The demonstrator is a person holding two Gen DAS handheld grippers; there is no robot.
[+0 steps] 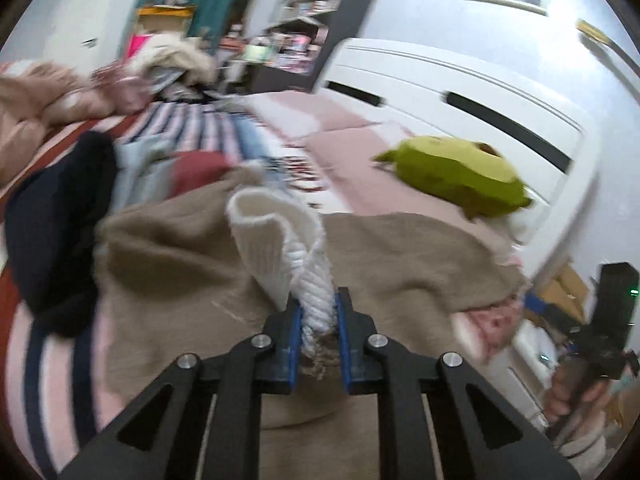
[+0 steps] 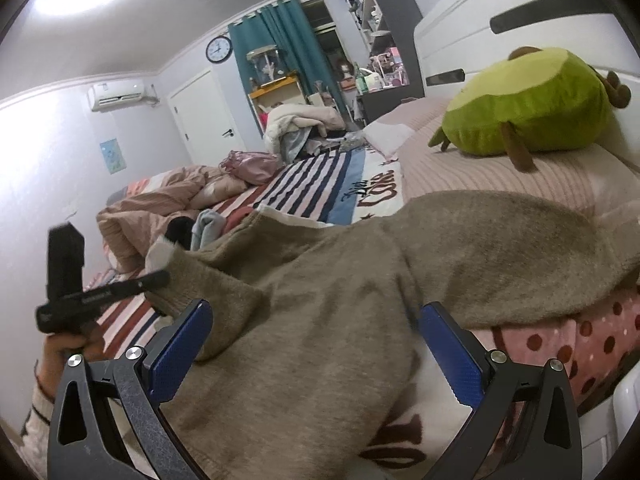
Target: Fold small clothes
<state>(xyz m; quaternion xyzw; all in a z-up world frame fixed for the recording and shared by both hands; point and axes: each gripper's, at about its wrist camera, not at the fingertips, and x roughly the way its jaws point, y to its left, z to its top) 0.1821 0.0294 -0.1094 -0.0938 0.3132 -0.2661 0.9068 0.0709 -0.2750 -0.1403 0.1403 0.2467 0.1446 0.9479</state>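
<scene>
pinching ribbed white knit cuff (image 1: 280, 256)

Wide bed (image 2: 500, 184) under pink ribbed cover, striped sheet (image 2: 316, 184) alongside; fuzzy tan-brown sweater (image 2: 320, 300) spread in front, green avocado plush (image 2: 528, 108) near headboard, crumpled pink duvet (image 2: 160, 204) far left.

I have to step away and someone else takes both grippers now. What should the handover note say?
Left gripper: shut on the white ribbed edge of the brown garment, lifting it off the bed.
Right gripper: open, jaws wide, above the brown garment, gripping nothing.
Done: one edge picked up. No finished fold shows.
Left: grip with the right, then fold. A dark garment and others wait on the striped cover.
</scene>
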